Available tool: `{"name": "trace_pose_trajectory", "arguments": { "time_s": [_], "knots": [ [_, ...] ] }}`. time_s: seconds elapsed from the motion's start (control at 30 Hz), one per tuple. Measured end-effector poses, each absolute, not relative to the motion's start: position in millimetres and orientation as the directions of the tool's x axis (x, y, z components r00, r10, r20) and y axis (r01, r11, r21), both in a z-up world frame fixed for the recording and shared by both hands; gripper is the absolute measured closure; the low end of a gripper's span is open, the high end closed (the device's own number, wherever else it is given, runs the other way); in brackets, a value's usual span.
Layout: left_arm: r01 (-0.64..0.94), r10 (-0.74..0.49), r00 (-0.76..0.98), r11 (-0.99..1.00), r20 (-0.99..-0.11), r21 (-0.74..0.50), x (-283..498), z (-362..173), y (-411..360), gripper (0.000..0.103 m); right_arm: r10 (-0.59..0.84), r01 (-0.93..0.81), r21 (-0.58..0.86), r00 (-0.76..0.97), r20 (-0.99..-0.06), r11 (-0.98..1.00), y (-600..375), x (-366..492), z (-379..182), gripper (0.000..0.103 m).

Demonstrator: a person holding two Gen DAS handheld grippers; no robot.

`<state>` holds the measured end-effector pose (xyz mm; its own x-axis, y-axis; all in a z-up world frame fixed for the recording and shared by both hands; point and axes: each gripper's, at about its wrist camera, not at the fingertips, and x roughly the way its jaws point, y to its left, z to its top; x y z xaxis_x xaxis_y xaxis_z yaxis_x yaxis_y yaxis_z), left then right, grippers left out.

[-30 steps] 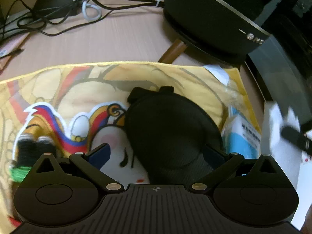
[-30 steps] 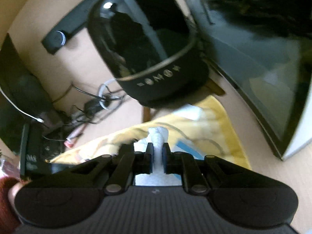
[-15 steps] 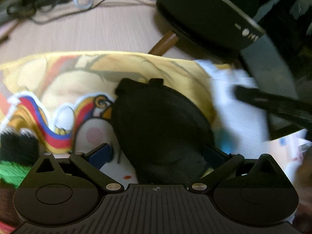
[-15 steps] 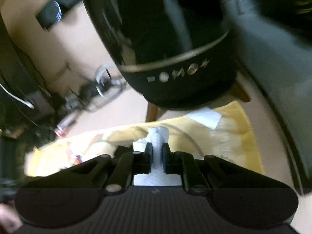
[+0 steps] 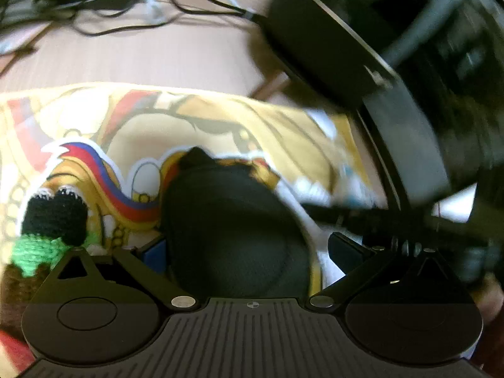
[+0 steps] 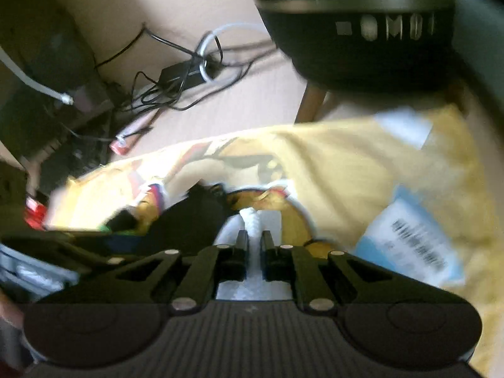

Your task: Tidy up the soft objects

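Two soft pieces gripped above a yellow printed cartoon cloth [image 5: 220,119] spread on a pale wooden desk [image 5: 176,60].

Spread wide around a rounded black fabric pouch [image 5: 233,230], left gripper [image 5: 249,249], fingers flanking it. Pinched on a crumpled white tissue-like wad [image 6: 250,220], right gripper [image 6: 254,239], jaws nearly together. Beside the pouch, a black-and-green crocheted toy [image 5: 53,220]; farther right, a blue-and-white plastic packet [image 6: 412,239], blurred. No containers discernible.
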<state>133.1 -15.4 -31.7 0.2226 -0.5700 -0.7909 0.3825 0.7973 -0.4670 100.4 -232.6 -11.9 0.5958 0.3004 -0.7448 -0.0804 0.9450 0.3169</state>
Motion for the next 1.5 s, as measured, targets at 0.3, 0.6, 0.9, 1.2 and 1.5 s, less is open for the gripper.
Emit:
{"name": "trace_pose_trajectory", "arguments": {
  "time_s": [0.3, 0.6, 0.9, 1.2, 1.5],
  "knots": [
    [0.498, -0.484, 0.211, 0.801, -0.849, -0.333, 91, -31, -23, 0.000, 0.434, -0.304, 0.311, 0.578, -0.692, 0.901, -165, 121, -14, 0.094],
    [0.459, -0.610, 0.212, 0.752, -0.764, -0.473, 83, -27, 12, 0.000, 0.163, -0.188, 0.060, 0.598, -0.785, 0.980, -177, 107, -25, 0.094],
    [0.225, -0.764, 0.159, 0.644, -0.625, -0.731, 101, -46, 31, 0.000, 0.396, -0.162, 0.373, 0.560, -0.728, 0.914, -204, 69, -1, 0.093],
    [0.151, -0.781, 0.174, 0.623, -0.600, -0.768, 87, -40, 43, 0.000, 0.590, -0.189, 0.577, 0.467, -0.659, 0.794, -227, 78, -37, 0.092],
    [0.224, -0.580, 0.530, 0.800, -0.619, -0.557, 66, 53, 100, 0.000, 0.565, -0.345, 0.450, 0.437, -0.700, 0.824, -193, 85, -38, 0.092]
  ]
}}
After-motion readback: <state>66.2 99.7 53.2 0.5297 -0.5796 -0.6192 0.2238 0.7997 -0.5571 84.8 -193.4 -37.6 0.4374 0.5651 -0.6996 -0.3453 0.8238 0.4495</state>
